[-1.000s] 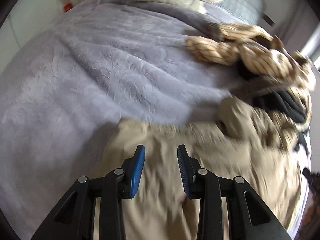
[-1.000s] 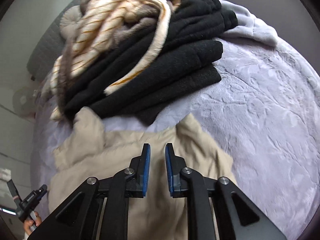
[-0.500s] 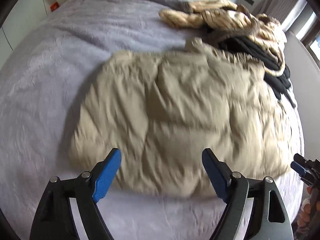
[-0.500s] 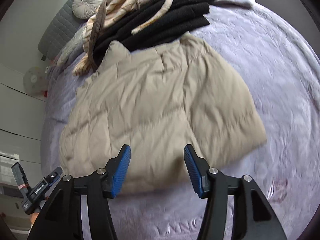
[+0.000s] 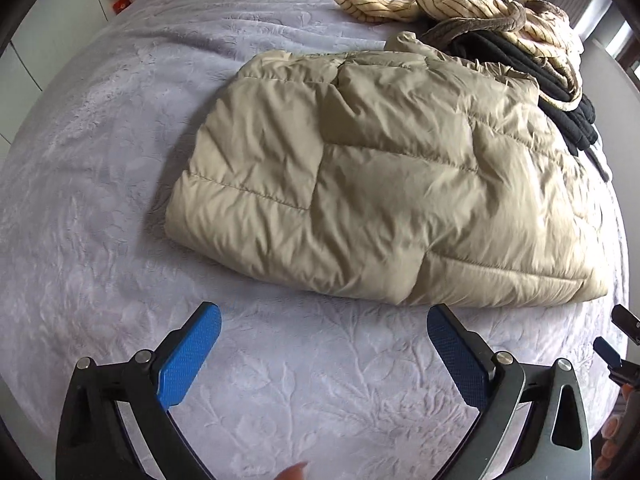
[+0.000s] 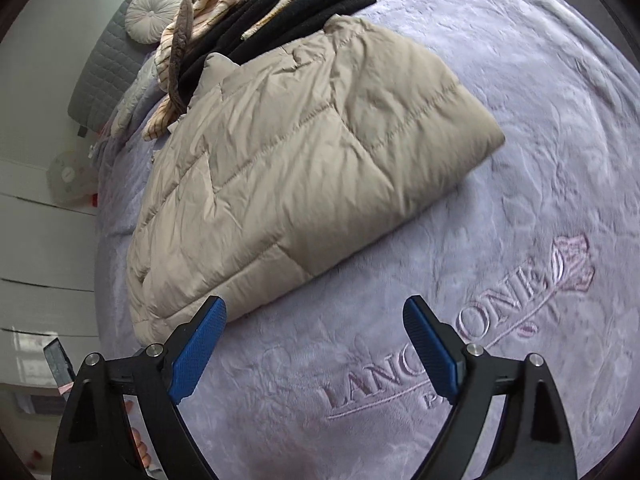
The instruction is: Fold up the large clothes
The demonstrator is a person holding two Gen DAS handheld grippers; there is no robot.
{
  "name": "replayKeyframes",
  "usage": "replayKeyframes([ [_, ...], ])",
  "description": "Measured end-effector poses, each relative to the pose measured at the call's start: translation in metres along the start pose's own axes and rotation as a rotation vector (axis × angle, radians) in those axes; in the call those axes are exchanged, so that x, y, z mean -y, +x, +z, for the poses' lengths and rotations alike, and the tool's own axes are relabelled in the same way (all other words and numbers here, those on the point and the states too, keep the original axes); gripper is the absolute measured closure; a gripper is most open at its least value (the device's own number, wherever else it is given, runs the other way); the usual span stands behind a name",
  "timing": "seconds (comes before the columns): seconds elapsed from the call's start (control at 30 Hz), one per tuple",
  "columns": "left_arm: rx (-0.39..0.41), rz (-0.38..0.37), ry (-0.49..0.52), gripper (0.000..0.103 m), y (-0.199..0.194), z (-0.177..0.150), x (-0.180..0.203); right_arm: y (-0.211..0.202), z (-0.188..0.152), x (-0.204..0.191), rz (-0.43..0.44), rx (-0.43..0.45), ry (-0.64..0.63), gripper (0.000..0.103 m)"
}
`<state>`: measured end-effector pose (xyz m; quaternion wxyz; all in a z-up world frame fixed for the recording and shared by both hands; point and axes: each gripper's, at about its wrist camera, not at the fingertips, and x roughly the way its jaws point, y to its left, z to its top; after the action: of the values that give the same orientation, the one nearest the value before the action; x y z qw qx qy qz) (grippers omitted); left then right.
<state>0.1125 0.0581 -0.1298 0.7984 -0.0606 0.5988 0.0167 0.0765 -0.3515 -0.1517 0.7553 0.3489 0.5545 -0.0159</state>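
Jacket (image 5: 372, 184), beige and quilted, lying folded into a thick rectangle on lavender blanket (image 5: 100, 168), just beyond the fingertips of both grippers, touching neither.

Left gripper (image 5: 324, 354) hanging over bare blanket, jaws still spreading and already very wide, nothing between the blue pads (image 5: 188, 360). Near folded edge of the jacket lying just ahead of the tips, running across from beyond the left finger to beyond the right one. Tip of the other gripper peeking in past the right finger at the frame edge.

Right gripper (image 6: 316, 350) likewise opening, jaws far apart, gripping nothing, pads (image 6: 198, 350) clear of the cloth. Jacket (image 6: 296, 172) lying ahead and toward the left finger, one corner almost at that finger's tip. Pink embroidered lettering (image 6: 440, 340) showing on the blanket between and beyond the fingers, toward the right one.

Striped cream garment (image 5: 460, 4) and black garment (image 5: 560, 96) lying heaped beyond the jacket's far edge, touching it.
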Motion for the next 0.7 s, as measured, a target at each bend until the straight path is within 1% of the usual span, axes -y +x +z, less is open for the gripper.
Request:
replayKeyframes([
  [0.1, -0.009, 0.015, 0.001, 0.000, 0.002, -0.004, -0.003, 0.002, -0.006, 0.004, 0.016, -0.003, 0.032, 0.011],
  [0.23, -0.036, -0.011, -0.008, 0.000, 0.005, -0.007, -0.006, 0.006, -0.009, 0.006, 0.031, -0.024, 0.052, 0.011],
  [0.4, -0.055, -0.031, -0.024, 0.000, 0.011, -0.013, -0.005, 0.011, -0.007, 0.021, 0.053, -0.065, 0.133, 0.011],
  [0.47, -0.064, -0.035, -0.029, 0.000, 0.014, -0.015, -0.007, 0.012, -0.006, 0.026, 0.055, -0.077, 0.146, 0.011],
  [0.53, -0.064, -0.065, -0.046, 0.000, 0.015, -0.016, -0.011, 0.011, -0.005, 0.029, 0.046, -0.083, 0.150, 0.011],
  [0.57, -0.061, -0.094, -0.067, 0.000, 0.015, -0.015, -0.015, 0.010, -0.004, 0.031, 0.045, -0.085, 0.154, 0.011],
  [0.63, -0.060, -0.167, -0.126, 0.000, 0.017, -0.014, -0.028, 0.012, -0.001, 0.037, 0.066, -0.093, 0.175, 0.011],
  [0.7, -0.065, -0.241, -0.212, 0.000, 0.022, -0.013, -0.045, 0.015, 0.001, 0.043, 0.098, -0.106, 0.207, 0.011],
])
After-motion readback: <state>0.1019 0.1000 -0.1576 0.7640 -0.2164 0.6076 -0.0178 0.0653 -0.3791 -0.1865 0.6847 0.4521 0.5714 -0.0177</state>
